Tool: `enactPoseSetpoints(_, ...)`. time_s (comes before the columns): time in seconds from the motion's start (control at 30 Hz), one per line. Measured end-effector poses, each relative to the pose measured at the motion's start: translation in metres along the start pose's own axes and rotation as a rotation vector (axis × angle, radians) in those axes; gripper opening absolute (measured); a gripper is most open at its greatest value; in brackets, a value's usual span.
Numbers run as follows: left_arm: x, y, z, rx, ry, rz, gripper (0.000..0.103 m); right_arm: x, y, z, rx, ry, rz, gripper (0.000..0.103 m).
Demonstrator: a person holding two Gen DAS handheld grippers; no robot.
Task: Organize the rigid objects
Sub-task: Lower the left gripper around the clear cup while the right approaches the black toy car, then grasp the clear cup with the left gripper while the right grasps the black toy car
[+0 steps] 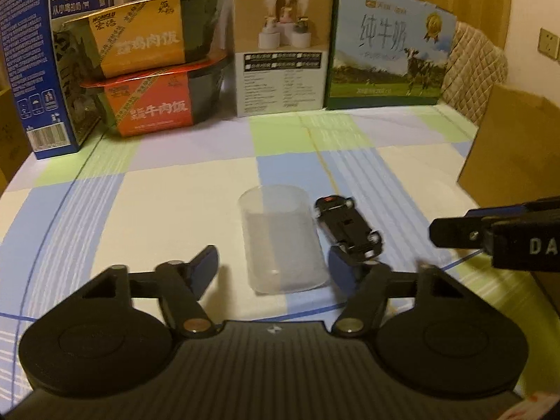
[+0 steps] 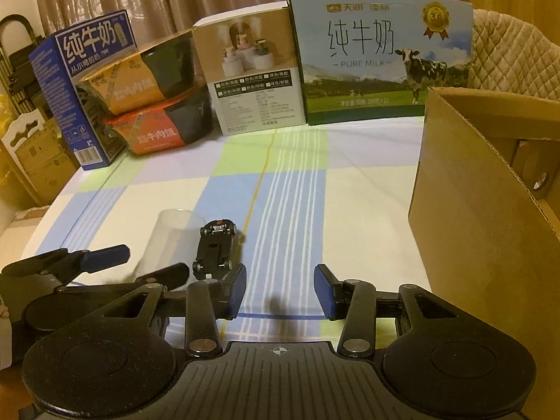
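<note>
A clear plastic cup [image 1: 280, 238] sits on the checked cloth between the fingers of my left gripper [image 1: 274, 267]. The jaws are open; the left pad stands clear of the cup and the right pad is close beside it. A black toy car [image 1: 348, 227] lies wheels-up just right of the cup, its near end by my left gripper's right finger [image 1: 341, 269]. In the right wrist view the toy car [image 2: 215, 245] is ahead and left of my right gripper [image 2: 280, 288], which is open over bare cloth. The cup [image 2: 168, 241] stands left of the car.
An open cardboard box [image 2: 483, 210] stands at the right edge. Along the back stand a blue milk carton [image 1: 31, 70], two stacked rice bowls [image 1: 147, 77], a white-and-tan box [image 1: 283, 52] and a green milk box [image 1: 388, 49]. A quilted chair back [image 2: 507, 49] shows behind.
</note>
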State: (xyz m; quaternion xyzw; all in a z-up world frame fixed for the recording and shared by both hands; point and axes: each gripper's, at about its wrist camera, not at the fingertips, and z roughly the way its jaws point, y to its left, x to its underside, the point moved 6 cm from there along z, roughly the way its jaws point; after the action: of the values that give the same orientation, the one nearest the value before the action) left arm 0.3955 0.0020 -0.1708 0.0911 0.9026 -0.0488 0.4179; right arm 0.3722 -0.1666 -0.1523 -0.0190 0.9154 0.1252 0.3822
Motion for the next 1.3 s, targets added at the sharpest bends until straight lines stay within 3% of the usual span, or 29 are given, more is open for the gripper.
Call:
enactPoseSetpoints(0.13,0.003,0.012,0.001,-0.022,0.019,0.0,0.057,-0.001,0.005,0.002,-0.015,-0.004,-0.015,0.041)
enactPoseSetpoints(0.47,-0.006,0.014,0.006,0.06,-0.027,0.005,0.056,0.0,0.008,0.005,-0.023,0.001,-0.022,0.041)
enactPoseSetpoints(0.53,-0.006,0.014,0.008,0.065,-0.015,0.009,0.047,0.001,0.009,0.006,-0.02,0.004,-0.028,0.041)
enactPoseSetpoints(0.67,-0.004,0.019,0.003,0.036,0.01,0.026,0.046,0.002,0.013,0.007,-0.045,0.006,-0.031,0.041)
enactPoseSetpoints(0.93,0.017,0.046,-0.025,-0.04,0.055,-0.033,0.046,-0.001,0.039,0.014,-0.128,-0.025,-0.105,0.041)
enactPoseSetpoints(1.3,0.012,0.046,-0.023,-0.03,0.028,-0.023,0.052,-0.01,0.047,0.053,-0.121,-0.009,-0.076,0.041)
